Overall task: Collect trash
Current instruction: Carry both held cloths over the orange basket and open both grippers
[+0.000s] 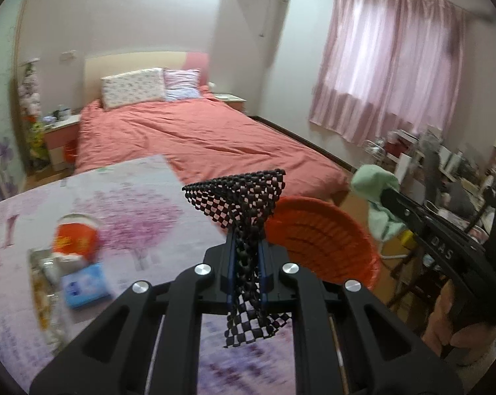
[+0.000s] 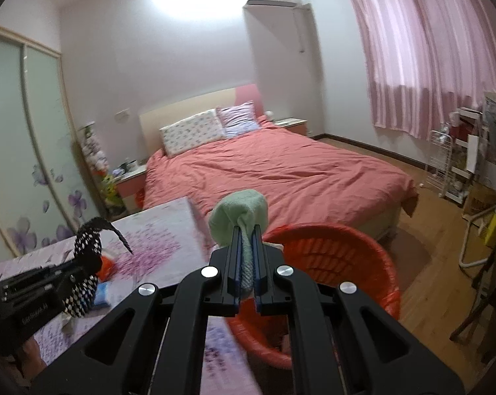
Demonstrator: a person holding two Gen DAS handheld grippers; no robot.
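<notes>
My left gripper (image 1: 246, 247) is shut on a black open-mesh mat (image 1: 244, 197) and holds it above the table's right edge, next to an orange basket (image 1: 320, 240). My right gripper (image 2: 247, 235) is shut on a pale green cloth (image 2: 239, 214), held above the near rim of the same orange basket (image 2: 333, 256). The right gripper with the green cloth (image 1: 376, 194) shows in the left wrist view beyond the basket. The left gripper with the mesh mat (image 2: 88, 250) shows at the left of the right wrist view.
The table (image 1: 132, 204) has a floral purple cover and carries a red and white tub (image 1: 76, 237), a blue tissue pack (image 1: 85, 284) and a clear tray (image 1: 42, 293). A bed with a red cover (image 2: 281, 171) stands behind. Cluttered shelves (image 2: 462, 158) line the right wall.
</notes>
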